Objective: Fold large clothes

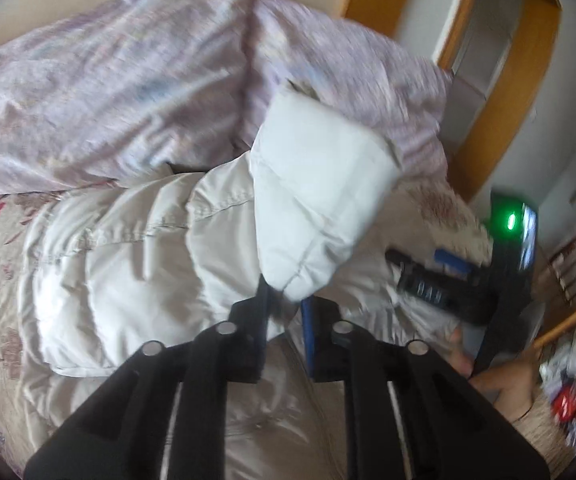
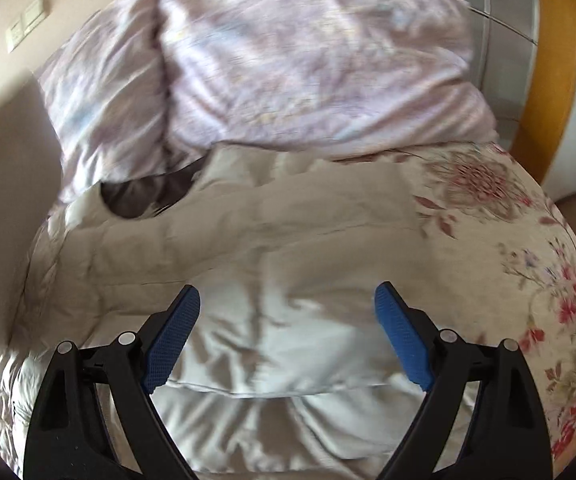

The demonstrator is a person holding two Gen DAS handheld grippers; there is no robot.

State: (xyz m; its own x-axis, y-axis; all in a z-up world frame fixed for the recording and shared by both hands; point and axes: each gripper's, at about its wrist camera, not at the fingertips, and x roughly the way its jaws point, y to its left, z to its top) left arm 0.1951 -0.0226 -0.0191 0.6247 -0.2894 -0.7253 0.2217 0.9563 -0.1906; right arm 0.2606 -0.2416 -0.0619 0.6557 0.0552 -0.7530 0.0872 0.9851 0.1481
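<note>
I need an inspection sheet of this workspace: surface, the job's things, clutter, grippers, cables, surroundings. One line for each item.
Surface: bed with a floral bedspread.
Job's things: white padded jacket spread on the bed; one part of it lifted.
Clutter: crumpled lilac duvet behind the jacket.
Grippers: left gripper nearly closed, pinching the lifted part; right gripper wide open above the jacket, holding nothing.
Cables: nothing seen.
Surroundings: wooden door frame; wall switches.

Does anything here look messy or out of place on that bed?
The white puffy jacket lies rumpled, one flap lifted by the left hand-held gripper. A crumpled duvet is heaped behind it. Nothing looks damaged.
</note>
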